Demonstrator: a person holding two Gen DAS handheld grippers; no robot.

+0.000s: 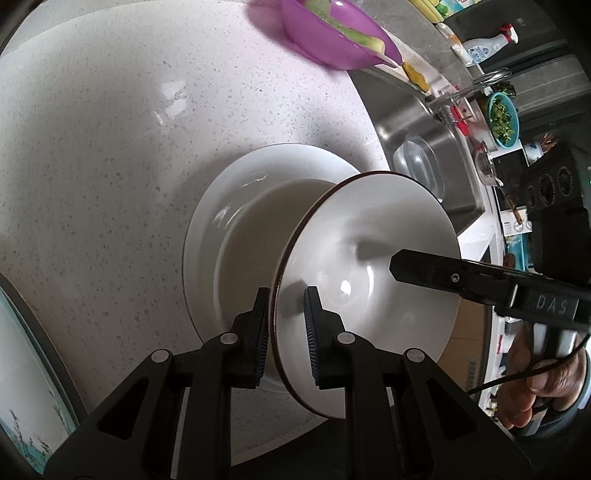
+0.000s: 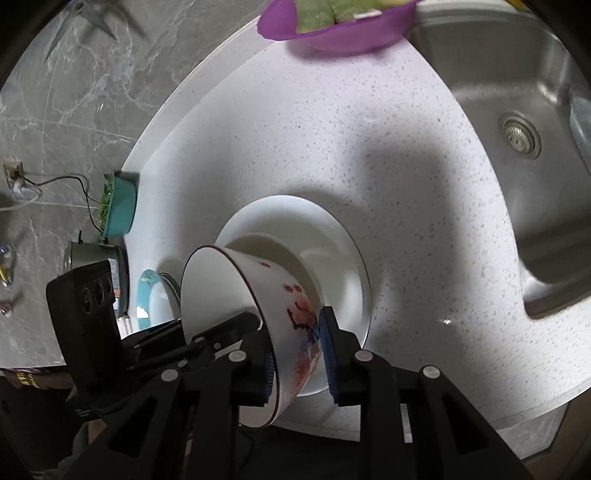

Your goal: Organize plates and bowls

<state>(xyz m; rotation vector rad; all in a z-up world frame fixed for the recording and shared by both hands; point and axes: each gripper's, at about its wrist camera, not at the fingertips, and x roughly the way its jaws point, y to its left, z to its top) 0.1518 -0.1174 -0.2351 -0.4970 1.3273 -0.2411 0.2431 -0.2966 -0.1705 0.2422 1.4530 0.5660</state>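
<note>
A white bowl (image 1: 369, 266) with a dark rim and red flower painting (image 2: 295, 317) is held tilted over a white plate (image 1: 229, 206) that lies on the speckled counter, also seen in the right wrist view (image 2: 332, 236). A second white dish (image 1: 243, 243) sits in the plate under the bowl. My left gripper (image 1: 286, 328) straddles the bowl's rim, with a small gap at the inner pad. My right gripper (image 2: 297, 354) is shut on the bowl's wall on the opposite side, and shows in the left wrist view (image 1: 402, 266).
A purple bowl (image 1: 332, 33) with green food sits at the counter's far edge. A steel sink (image 2: 517, 147) lies to the right with a clear container (image 1: 417, 162) in it. A teal-rimmed plate (image 2: 151, 299), a teal basket (image 2: 118, 210) and a pot stand at left.
</note>
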